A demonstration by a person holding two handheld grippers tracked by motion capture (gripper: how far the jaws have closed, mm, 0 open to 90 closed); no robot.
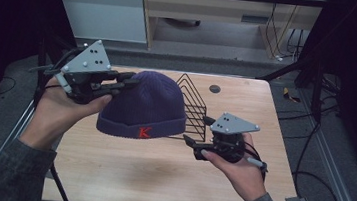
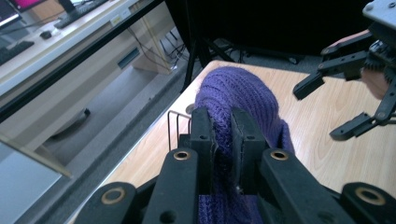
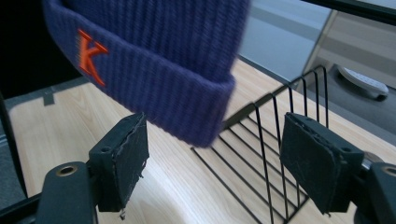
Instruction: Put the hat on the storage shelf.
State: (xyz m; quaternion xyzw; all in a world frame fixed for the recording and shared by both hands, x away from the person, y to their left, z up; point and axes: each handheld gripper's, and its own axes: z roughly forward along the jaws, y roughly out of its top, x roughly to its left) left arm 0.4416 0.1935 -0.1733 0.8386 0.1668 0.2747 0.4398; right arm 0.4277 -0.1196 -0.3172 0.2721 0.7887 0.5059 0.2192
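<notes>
— Two grippers are up over the desk (image 1: 158,174). From the high view, which one has the purple beanie (image 1: 146,104)?

— The left gripper (image 1: 127,81). It is clenched on the crown of the beanie and holds it in the air above the desk, brim down, with an orange K (image 1: 145,132) on the brim facing the person.

— And the left gripper view?

— It shows the grip itself, which the high view is too far off to give: a fold of purple knit (image 2: 233,93) pinched tight between the two black pads (image 2: 202,140), the rest of the beanie bulging beyond them. The right gripper (image 2: 343,105) shows farther off at the upper right of that view, with its jaws apart.

— What does the right gripper view add?

— The beanie's brim (image 3: 154,88) hangs above and between its pads (image 3: 125,156) without touching either. So the right gripper (image 1: 197,129) is released, holding nothing.

— Anything behind the beanie?

— A black wire rack (image 1: 192,107) standing on the desk. The high view has it just behind and right of the beanie; the right gripper view looks through its bars (image 3: 268,154) down to the wood.
</notes>
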